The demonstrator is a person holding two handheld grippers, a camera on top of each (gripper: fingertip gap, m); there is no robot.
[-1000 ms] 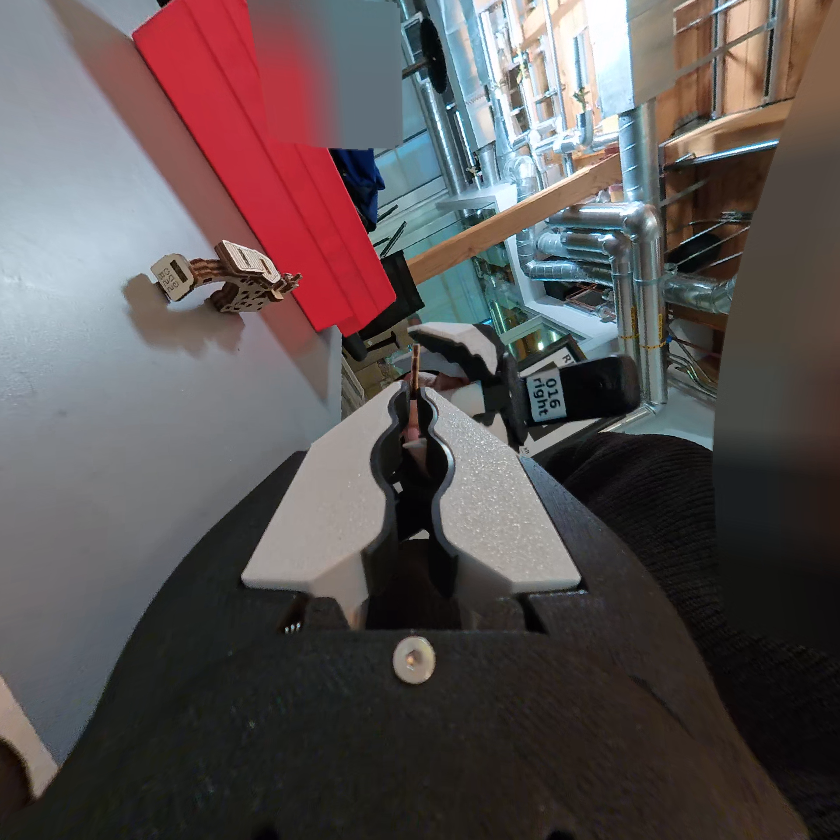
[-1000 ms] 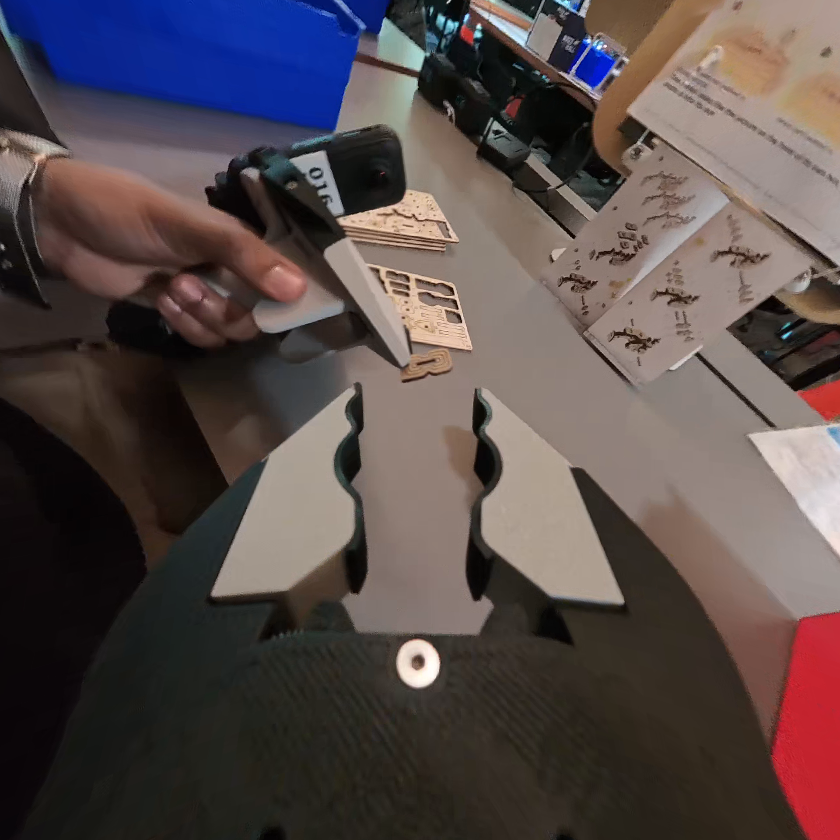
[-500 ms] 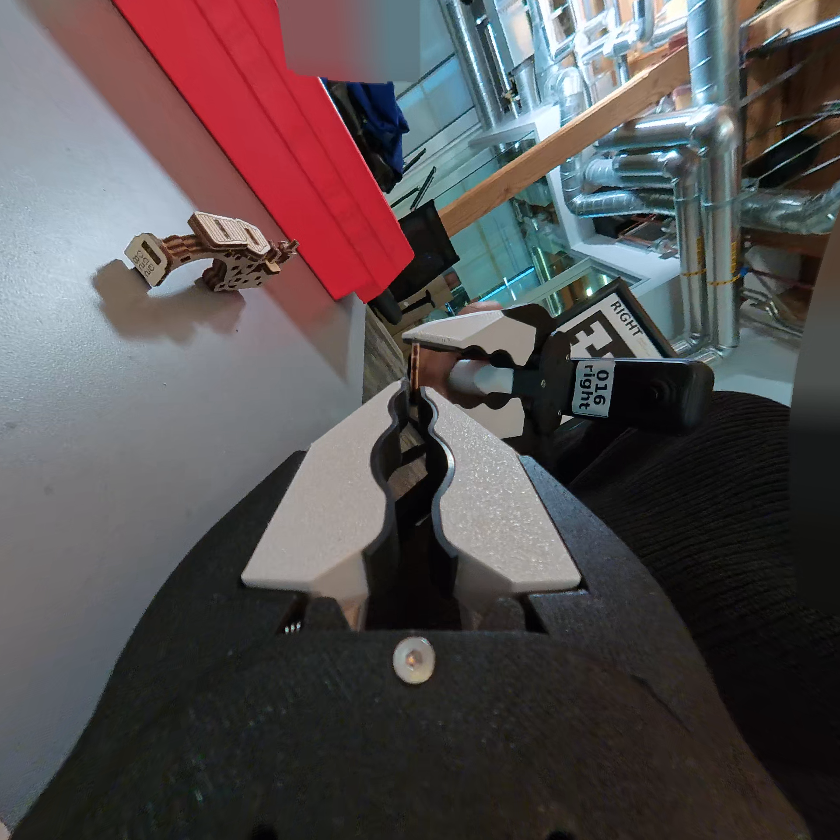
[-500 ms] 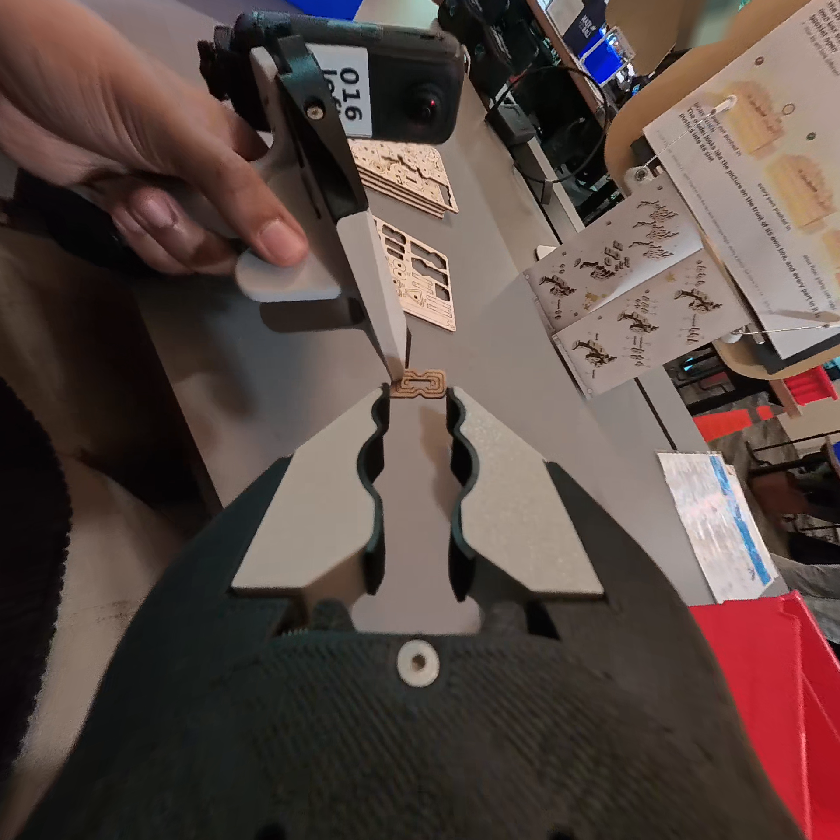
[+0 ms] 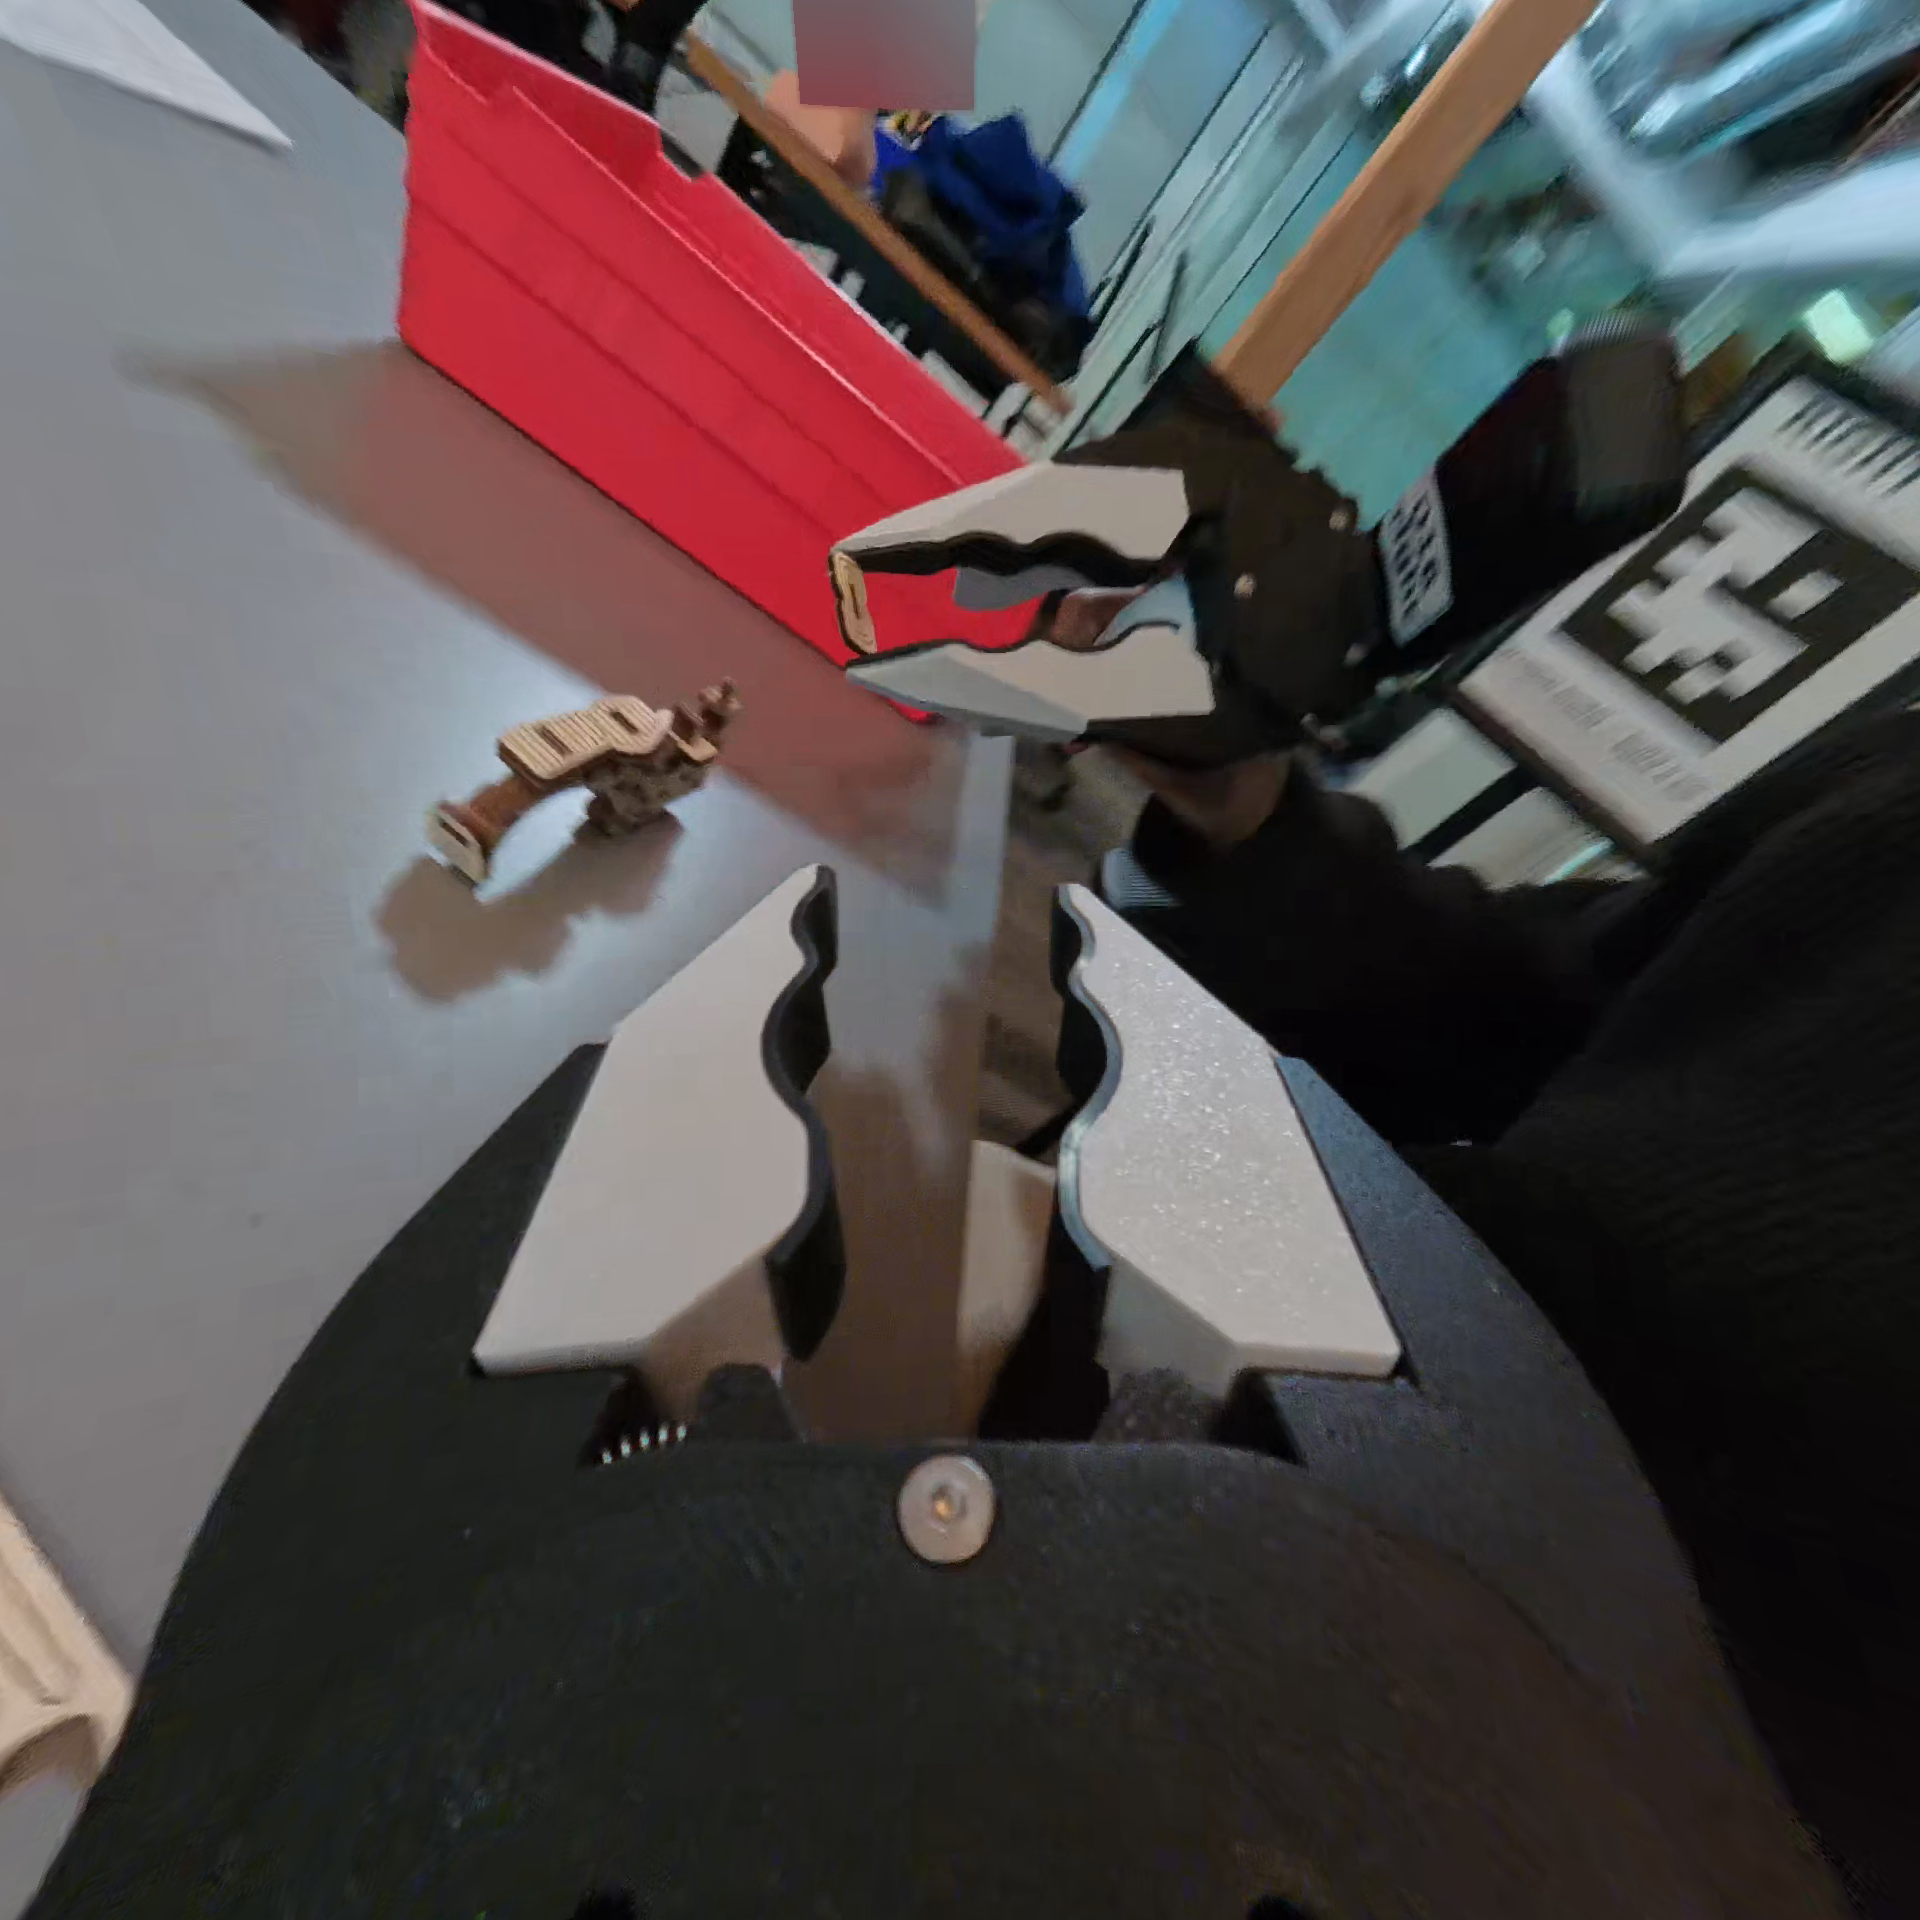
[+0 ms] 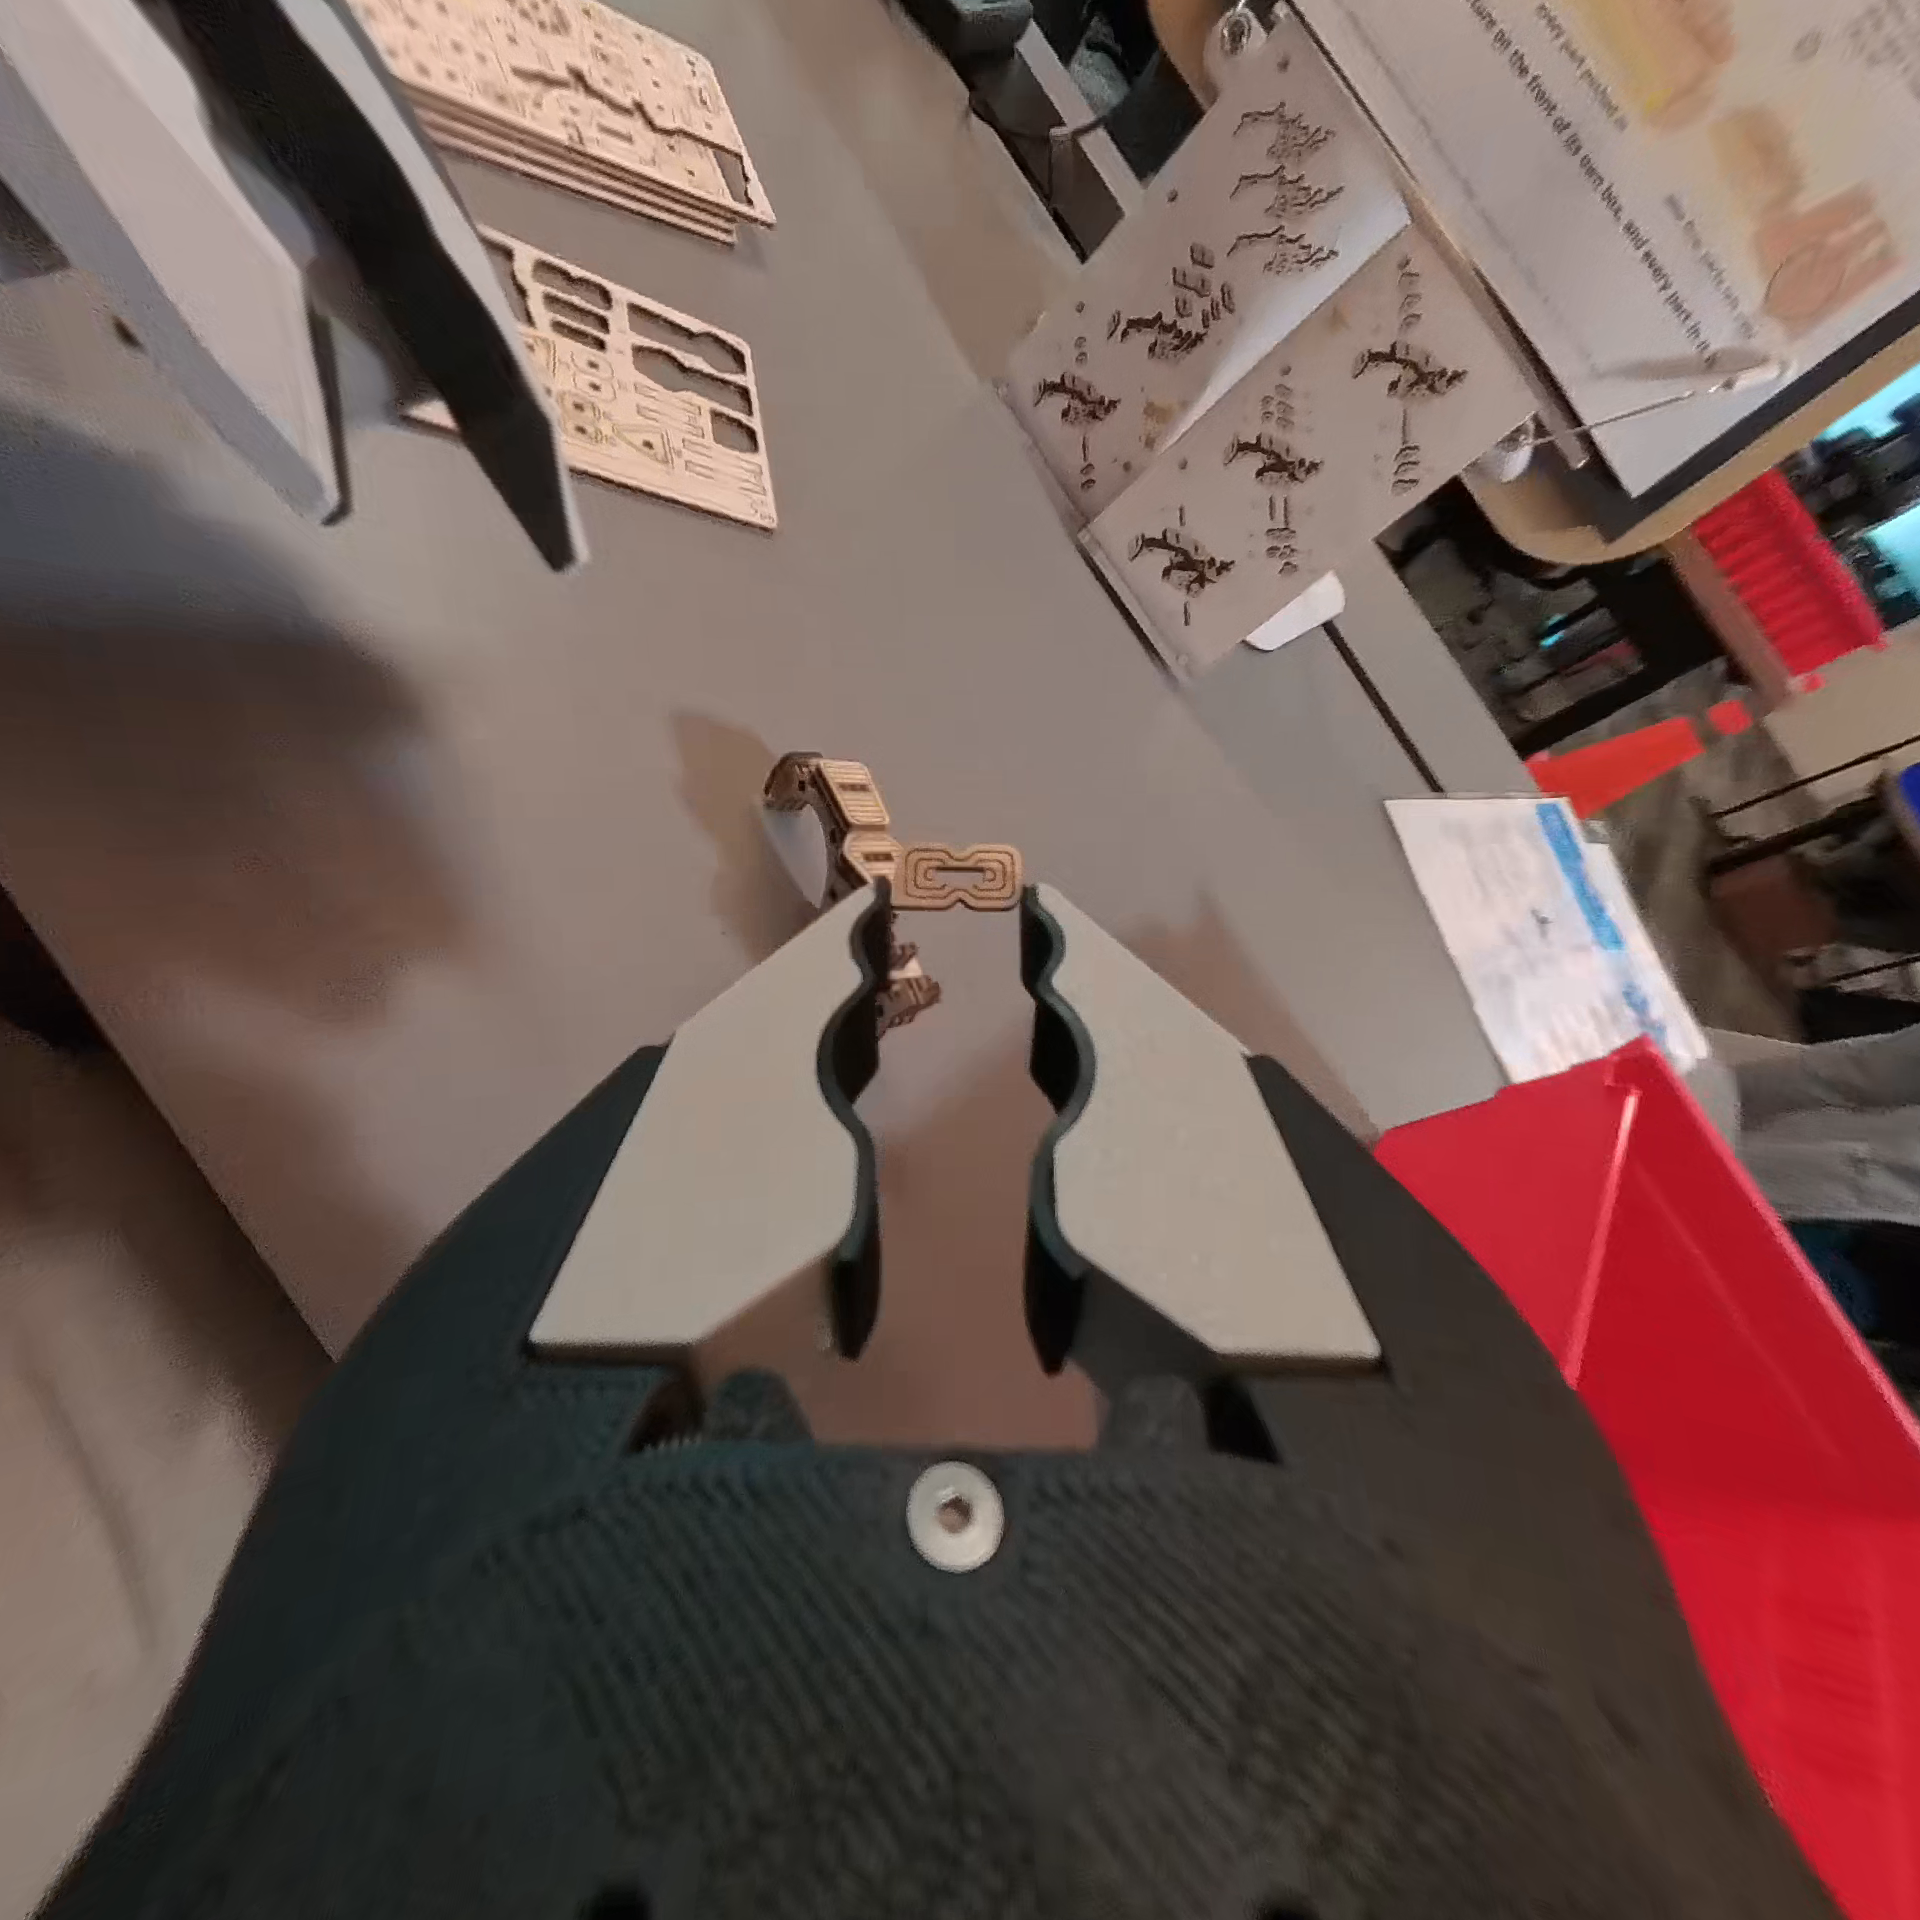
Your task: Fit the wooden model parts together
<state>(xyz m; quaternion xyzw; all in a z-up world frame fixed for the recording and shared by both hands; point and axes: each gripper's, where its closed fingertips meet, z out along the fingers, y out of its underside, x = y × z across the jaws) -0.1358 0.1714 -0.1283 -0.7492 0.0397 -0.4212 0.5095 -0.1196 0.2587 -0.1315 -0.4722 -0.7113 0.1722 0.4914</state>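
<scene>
Small flat engraved wooden link [image 6: 958,878] gripped by right gripper [image 6: 951,904] jaws; left gripper [image 5: 940,914] jaws open, empty. Link best aligned squarely over brown wooden part-built model [image 5: 597,750] on grey bench [image 5: 208,727], then pressed gently.

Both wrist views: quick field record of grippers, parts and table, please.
left gripper: open, empty
right gripper: shut on small wooden piece, pinched at the fingertips, held above the table
small wooden piece: flat, oblong, with slots
partly built wooden model: rests on grey table, no gripper touching it
red bin: on the table beyond the model
cut-out wooden sheets: lie flat on the far side of the table
task state: piece not yet fitted to model
</scene>
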